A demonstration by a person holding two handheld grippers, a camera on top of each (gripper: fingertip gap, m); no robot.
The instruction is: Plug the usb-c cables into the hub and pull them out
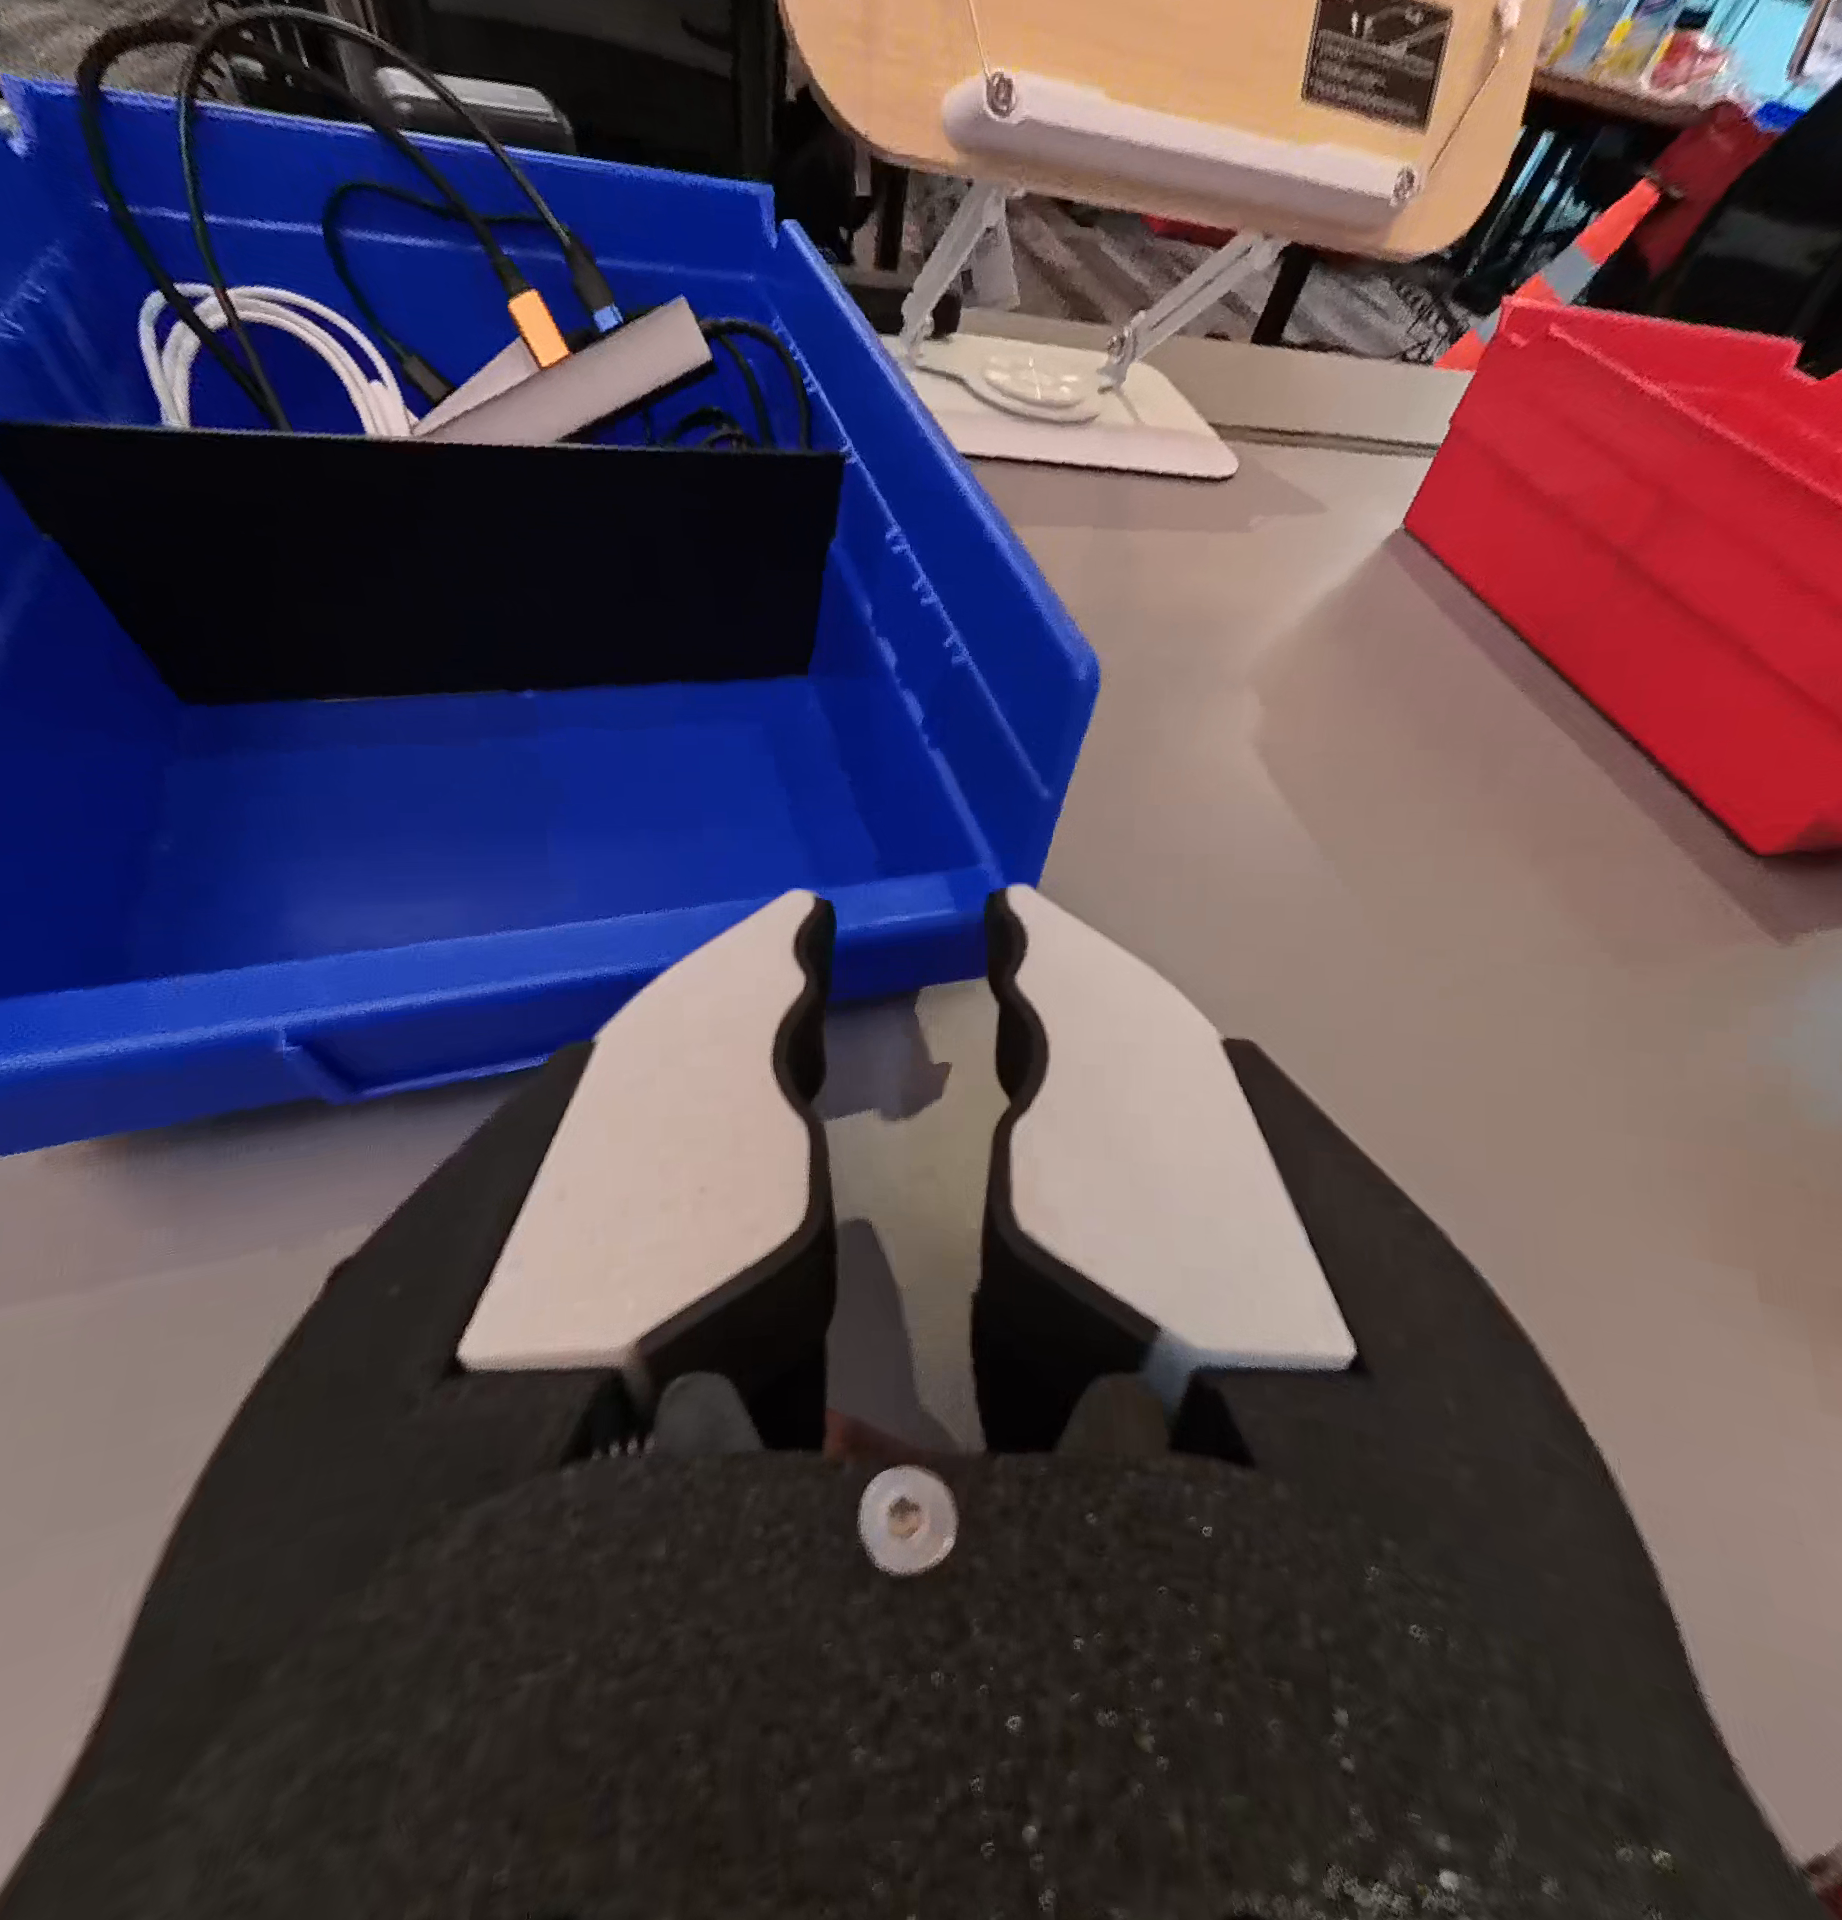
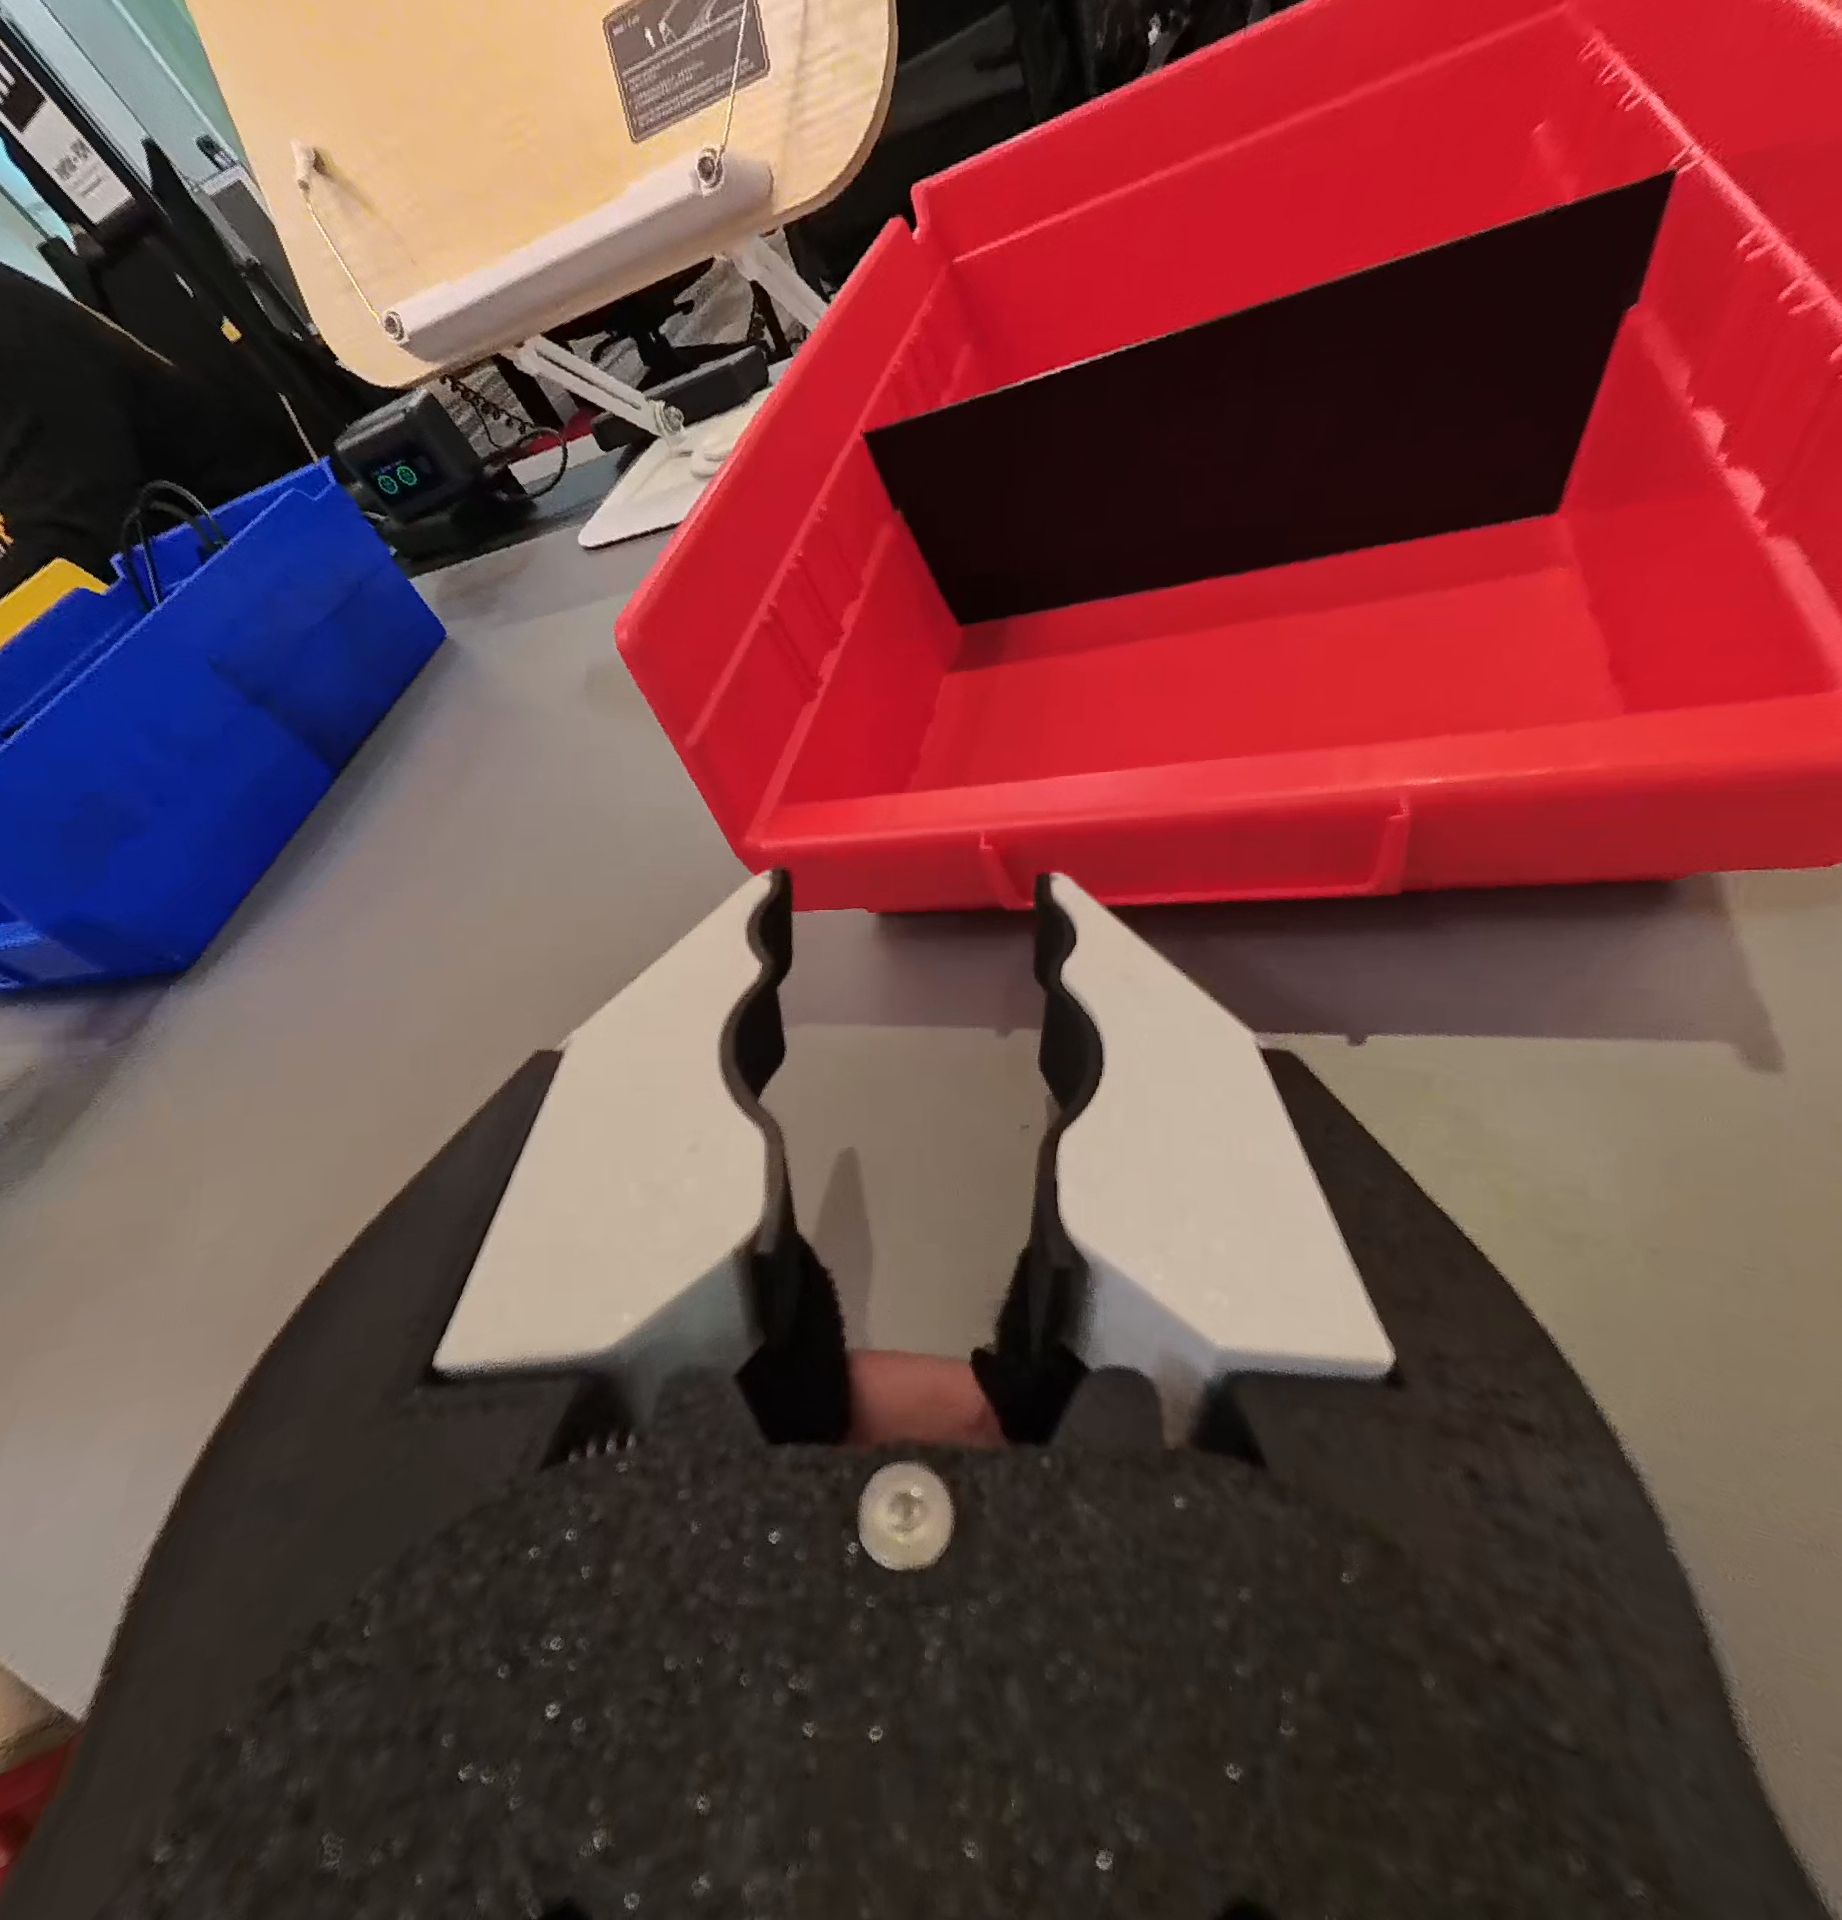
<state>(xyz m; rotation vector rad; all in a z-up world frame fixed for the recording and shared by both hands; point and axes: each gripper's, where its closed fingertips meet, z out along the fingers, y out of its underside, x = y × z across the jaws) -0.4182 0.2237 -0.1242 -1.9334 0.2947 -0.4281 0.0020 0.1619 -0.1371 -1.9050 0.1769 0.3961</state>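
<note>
A: Table (image 1: 1312, 831) grey. 2 bins on it, well apart: blue bin (image 1: 958, 582) left, red bin (image 2: 1260, 821) right. Each has 1 black divider (image 1: 429, 551) across it.

B: Red bin contents?

A: Near compartment bare; behind its divider, cannot tell.

B: Hub?

A: Grey hub (image 1: 584, 379) lies tilted in the blue bin's far compartment, behind the divider. 2 usb-c cables sit plugged in: orange connector (image 1: 538, 327), blue connector (image 1: 605, 312), black leads looping up. A coiled white cable (image 1: 262, 353) lies just beside it.

B: Grippers?

A: Left gripper (image 1: 909, 914) at the blue bin's near corner, jaws apart, nothing between. Right gripper (image 2: 912, 894) before the red bin's front wall, jaws apart, nothing held.
</note>
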